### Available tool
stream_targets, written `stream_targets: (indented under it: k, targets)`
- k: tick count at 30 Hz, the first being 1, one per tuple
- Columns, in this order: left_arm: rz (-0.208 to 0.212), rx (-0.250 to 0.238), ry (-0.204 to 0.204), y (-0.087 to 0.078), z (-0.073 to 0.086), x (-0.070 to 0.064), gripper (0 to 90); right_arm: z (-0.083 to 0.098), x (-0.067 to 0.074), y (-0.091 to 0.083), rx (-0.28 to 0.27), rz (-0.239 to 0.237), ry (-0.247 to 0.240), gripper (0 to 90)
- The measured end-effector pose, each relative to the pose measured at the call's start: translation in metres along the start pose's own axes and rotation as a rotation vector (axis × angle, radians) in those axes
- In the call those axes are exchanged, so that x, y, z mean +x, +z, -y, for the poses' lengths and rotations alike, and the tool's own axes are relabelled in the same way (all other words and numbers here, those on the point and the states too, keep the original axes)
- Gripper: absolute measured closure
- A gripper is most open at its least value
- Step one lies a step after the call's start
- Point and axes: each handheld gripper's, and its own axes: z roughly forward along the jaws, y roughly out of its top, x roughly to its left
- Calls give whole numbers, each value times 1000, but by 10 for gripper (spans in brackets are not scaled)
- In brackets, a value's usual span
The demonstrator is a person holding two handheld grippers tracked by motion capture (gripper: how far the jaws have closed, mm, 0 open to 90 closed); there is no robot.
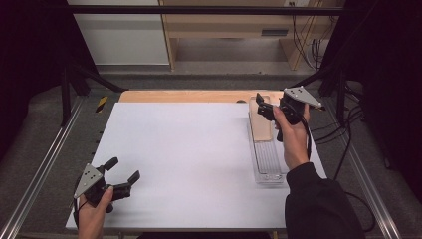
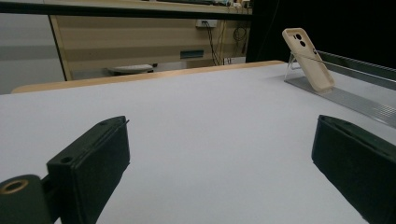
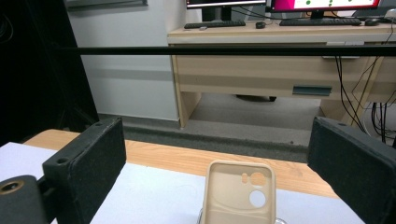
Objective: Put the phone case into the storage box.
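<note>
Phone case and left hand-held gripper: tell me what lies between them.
Nothing but bare white table. The left gripper view shows it running clear from the open left hand-held gripper to the phone case on its clear stand.

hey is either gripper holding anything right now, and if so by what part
Nothing is held. The left gripper is open over bare table, and the right gripper is open near the beige phone case on its clear stand, not touching it.
</note>
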Motion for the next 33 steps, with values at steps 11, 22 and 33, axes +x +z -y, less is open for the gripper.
stream_targets:
  k: [11, 22, 33]
  targets:
    - [2, -1, 8, 0, 0, 0, 40, 5, -3, -15, -11, -17, -20, 47]
    - [4, -1, 22, 1, -1, -2, 38, 12, -5, -32, -8, -22, -61, 43]
    - [0, 0, 32, 1, -1, -2, 31, 22, -13, -52, 3, -19, -52, 34]
